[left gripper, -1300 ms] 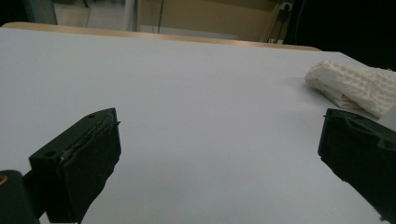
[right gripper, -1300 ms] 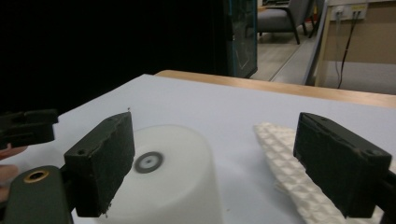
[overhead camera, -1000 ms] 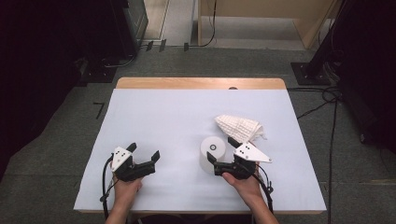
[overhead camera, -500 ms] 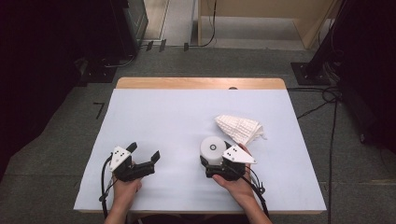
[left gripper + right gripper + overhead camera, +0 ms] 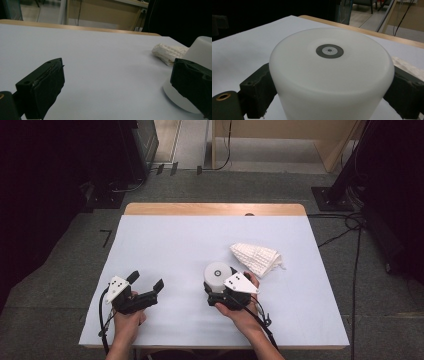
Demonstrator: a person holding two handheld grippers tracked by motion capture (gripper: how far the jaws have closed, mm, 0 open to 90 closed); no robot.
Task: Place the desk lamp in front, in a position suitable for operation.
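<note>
An upturned white cup point(image 5: 218, 275) stands base-up on the tabletop point(image 5: 200, 240), a little right of the middle and nearer the front edge than the back. The right tool point(image 5: 220, 292) has come in from the front edge since a moment ago and now has a black jaw on either side of the cup; in the right gripper view the jaws sit against the cup's point(image 5: 332, 75) wall low down, left and right, so the tool is closed about it, though how firmly it presses cannot be told. A grey ring marks the centre of the cup's base. Just beyond the cup, toward the right edge, lies a folded white cloth point(image 5: 256, 258), close to it but apart. The left tool point(image 5: 146, 283) rests near the front left corner, its jaws spread wide and holding nothing; its own view shows bare tabletop between them, with the cup point(image 5: 197, 57) and the cloth point(image 5: 168, 51) off to one side.
</note>
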